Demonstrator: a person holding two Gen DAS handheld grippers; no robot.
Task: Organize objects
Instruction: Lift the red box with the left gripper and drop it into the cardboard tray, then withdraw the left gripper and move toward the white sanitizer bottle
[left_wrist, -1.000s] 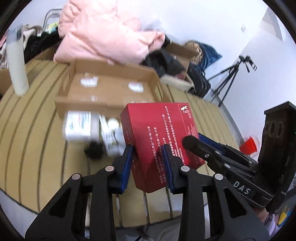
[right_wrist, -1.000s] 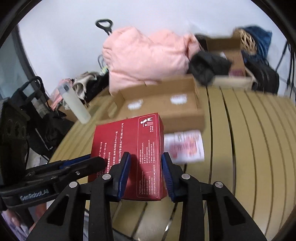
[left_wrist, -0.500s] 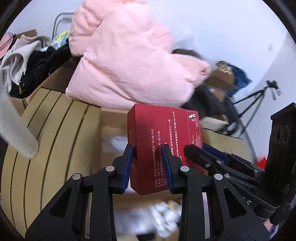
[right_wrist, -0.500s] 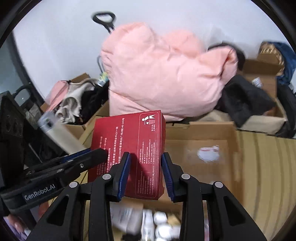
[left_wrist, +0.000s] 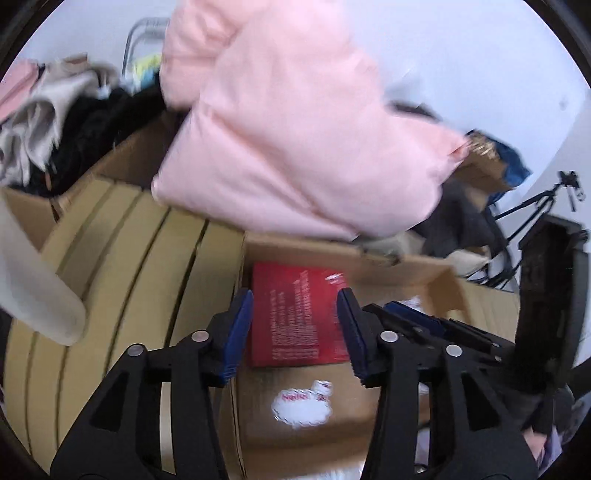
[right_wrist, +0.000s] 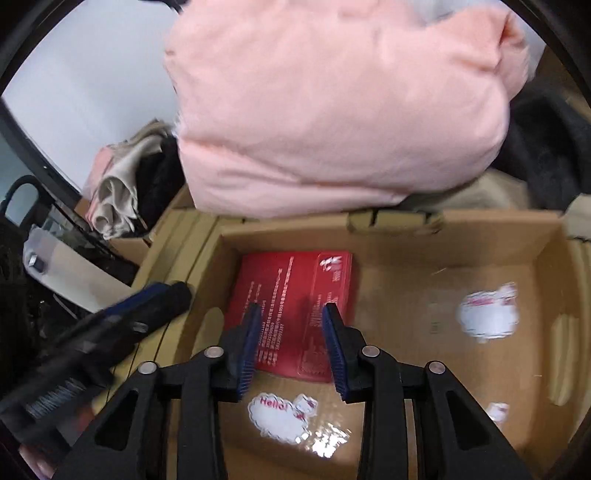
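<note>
1. The left gripper (left_wrist: 295, 328) has just been opening; its blue pads (left_wrist: 240, 325) stand apart on either side of the red box (left_wrist: 295, 317) with a gap showing, so nothing is clamped.
2. The right gripper (right_wrist: 291, 347) also frames the red box (right_wrist: 295, 306). Its pads (right_wrist: 251, 339) look just clear of the box's faces, so I read it as apart too (the blur leaves some doubt).
3. The red box appears to lie flat on the floor of the cardboard carton (right_wrist: 406, 229), close to the far left corner, printed face up.
4. The step in hand is, by my judgement, the release. Done well, both claws lift straight back without brushing the box, so it stays square to the carton wall and leaves room for more.
5. Materials: the box is smooth, stiff, sharp-edged card with fine white print; the carton is matte brown corrugated board bearing white "Hello" stickers (right_wrist: 277, 417).
6. Beyond it, a soft pink bundle of padded cloth (right_wrist: 332, 110) overhangs the carton's far wall, above a slatted wooden table (left_wrist: 129, 258).
</note>
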